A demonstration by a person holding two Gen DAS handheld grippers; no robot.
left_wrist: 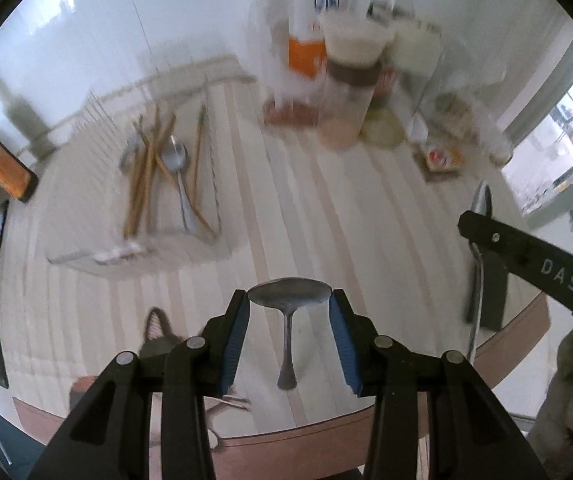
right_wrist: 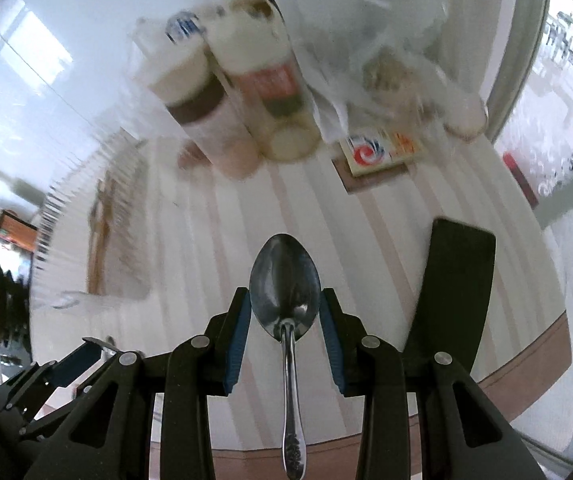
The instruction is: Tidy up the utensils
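While each gripper has a spoon clamped by its bowl, the step in hand looks like the carry: both utensils are clear of the striped tablecloth and hang with their handles pointing down toward the cameras. The left gripper pinches the left spoon across the widest part of the bowl, blue pads pressing on either edge. The right gripper does the same with the right spoon, whose patterned handle dangles below the jaws.

The likely destination is the clear tray on the left of the table, which already holds chopsticks and a spoon (the blur makes its compartments impossible to tell apart). It sits well apart from both grippers.

The next move probably calls for swinging both hands across to the tray without the two spoons knocking each other, then lowering each so that its handle lies along the tray's length before the jaws let go. A bowl-edge pinch is a slippery hold, so a smooth carry seems wise, and the bottles beyond need a wide berth.
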